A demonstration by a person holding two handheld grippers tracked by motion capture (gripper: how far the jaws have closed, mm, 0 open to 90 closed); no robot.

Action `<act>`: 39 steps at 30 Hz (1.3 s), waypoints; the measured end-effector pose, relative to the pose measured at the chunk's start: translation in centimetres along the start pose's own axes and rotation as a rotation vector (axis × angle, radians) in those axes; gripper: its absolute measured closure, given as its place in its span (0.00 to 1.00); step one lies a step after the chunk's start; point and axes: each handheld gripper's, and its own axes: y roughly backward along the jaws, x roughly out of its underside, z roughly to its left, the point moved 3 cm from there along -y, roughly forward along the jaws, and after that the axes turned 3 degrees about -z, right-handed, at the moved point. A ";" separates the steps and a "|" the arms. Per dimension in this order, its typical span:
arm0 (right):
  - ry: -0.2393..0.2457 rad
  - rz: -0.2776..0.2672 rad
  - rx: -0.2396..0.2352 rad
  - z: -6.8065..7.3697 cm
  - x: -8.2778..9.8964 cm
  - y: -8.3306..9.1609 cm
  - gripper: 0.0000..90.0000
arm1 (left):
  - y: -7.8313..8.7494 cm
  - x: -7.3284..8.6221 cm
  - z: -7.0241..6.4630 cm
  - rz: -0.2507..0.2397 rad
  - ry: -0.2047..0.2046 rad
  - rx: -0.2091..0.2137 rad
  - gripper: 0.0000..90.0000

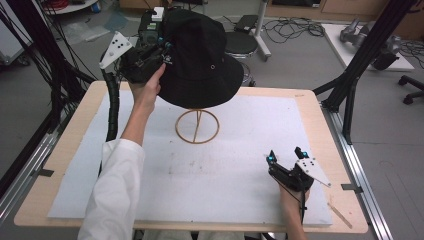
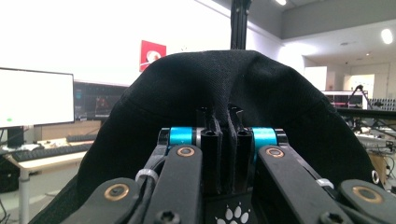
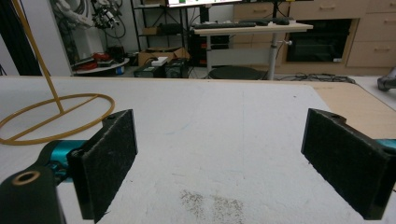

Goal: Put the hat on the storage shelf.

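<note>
Even indoor light, soft shadows. Left gripper view: window glare blown out, black hat (image 2: pixel 243 88) underexposed. Slight softness throughout; right gripper view pads (image 3: pixel 348 163) blurred close.

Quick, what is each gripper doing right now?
Left gripper: shut on the brim of the black hat.
Right gripper: open, holding nothing, low over the table.

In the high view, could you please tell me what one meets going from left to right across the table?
The left gripper shut on the brim of the black fabric bucket hat → the round yellow wire stand under the hat → the right gripper, jaws open, resting on the white mat.
</note>
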 end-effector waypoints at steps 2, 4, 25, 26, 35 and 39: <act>0.004 -0.005 0.001 0.0 0.0 0.0 0.11 | -0.2 0.4 -0.2 0.016 -0.006 -0.003 0.96; 0.006 -0.006 -0.001 0.0 -0.1 0.0 0.11 | -0.2 0.7 -0.4 0.028 -0.015 0.003 0.96; 0.008 -0.001 -0.002 0.1 0.0 0.0 0.11 | 0.7 4.7 -0.8 0.121 -0.001 0.014 0.96; 0.008 -0.001 -0.002 0.1 0.0 0.0 0.11 | 0.8 4.9 -0.8 0.126 0.001 0.015 0.96; 0.008 -0.001 -0.001 0.1 0.0 0.0 0.11 | 1.4 6.5 -0.7 0.150 0.011 0.017 0.95; 0.008 -0.001 0.000 0.1 0.0 -0.1 0.11 | 1.6 6.7 -0.7 0.154 0.010 0.017 0.95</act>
